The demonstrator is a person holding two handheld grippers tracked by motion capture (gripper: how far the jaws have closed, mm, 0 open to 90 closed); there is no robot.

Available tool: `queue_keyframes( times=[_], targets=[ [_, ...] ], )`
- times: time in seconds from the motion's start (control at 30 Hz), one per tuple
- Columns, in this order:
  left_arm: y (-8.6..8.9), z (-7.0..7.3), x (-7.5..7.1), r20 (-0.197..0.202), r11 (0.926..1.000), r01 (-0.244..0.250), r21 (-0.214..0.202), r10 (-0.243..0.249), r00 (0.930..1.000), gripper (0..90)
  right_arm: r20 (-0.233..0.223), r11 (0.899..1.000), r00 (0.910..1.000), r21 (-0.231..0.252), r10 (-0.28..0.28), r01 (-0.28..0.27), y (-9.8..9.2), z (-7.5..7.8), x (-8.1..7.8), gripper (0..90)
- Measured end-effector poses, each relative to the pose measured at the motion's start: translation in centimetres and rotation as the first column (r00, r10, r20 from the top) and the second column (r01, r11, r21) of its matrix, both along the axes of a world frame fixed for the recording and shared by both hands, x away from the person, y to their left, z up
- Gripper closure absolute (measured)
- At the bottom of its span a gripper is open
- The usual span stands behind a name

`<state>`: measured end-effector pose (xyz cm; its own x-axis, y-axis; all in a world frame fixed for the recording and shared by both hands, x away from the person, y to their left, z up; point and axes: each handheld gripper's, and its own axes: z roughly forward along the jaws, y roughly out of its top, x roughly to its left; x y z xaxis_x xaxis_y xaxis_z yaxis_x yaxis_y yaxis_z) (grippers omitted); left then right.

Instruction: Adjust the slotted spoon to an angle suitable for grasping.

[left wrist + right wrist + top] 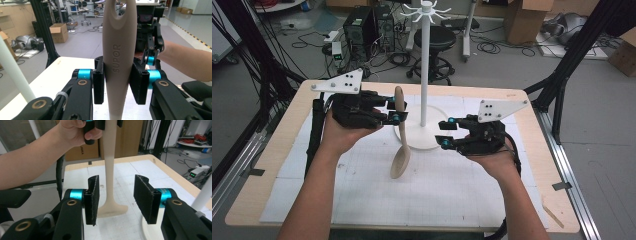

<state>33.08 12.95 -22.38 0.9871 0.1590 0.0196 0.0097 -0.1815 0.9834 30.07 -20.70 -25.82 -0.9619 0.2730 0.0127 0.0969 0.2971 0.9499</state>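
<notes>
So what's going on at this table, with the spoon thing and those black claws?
A person holds a gripper in each hand. The left gripper is clamped on the handle of a beige spoon, holding it upright with its bowl down by the table. The right gripper is apart from it, jaws open and empty. A white hook stand waits behind.

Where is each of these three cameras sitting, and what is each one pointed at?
High view: above the person's side, looking forward and down on the table; both forearms, left gripper and right gripper show.
Left gripper view: rides on the left gripper, looking along its jaws, shut on the spoon; the other forearm shows beyond.
Right gripper view: rides on the right gripper, jaws open, facing the spoon; the left hand shows.
All three share the spoon.
</notes>
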Motion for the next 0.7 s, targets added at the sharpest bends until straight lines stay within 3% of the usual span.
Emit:
queue_keyframes(
  times=[0.4,0.5,0.6,0.7],
  targets=[
    [1.4,0.3,0.2,-0.009,0.9995,-0.029,-0.013,0.029,0.9995,68.2,0.012,0.994,0.9935,-0.003,-0.113,0.113,-2.7,-0.4,-0.3,42.6],
    [2.1,0.4,0.3,-0.011,0.9991,-0.038,-0.016,0.038,0.9992,68.2,0.021,0.984,0.9841,-0.011,-0.176,0.176,-3.7,-0.6,-0.5,36.2],
    [2.8,0.5,0.3,-0.01,0.9987,-0.048,-0.019,0.048,0.9988,68.2,0.02,0.982,0.9816,-0.004,-0.19,0.19,-4.3,-0.8,-0.6,34.8],
    [3.5,0.6,0.3,-0.01,0.9981,-0.058,-0.02,0.057,0.9983,68.2,0.016,0.973,0.9728,0.02,-0.231,0.231,-5.4,-1.9,-0.9,29.7]
  ],
)
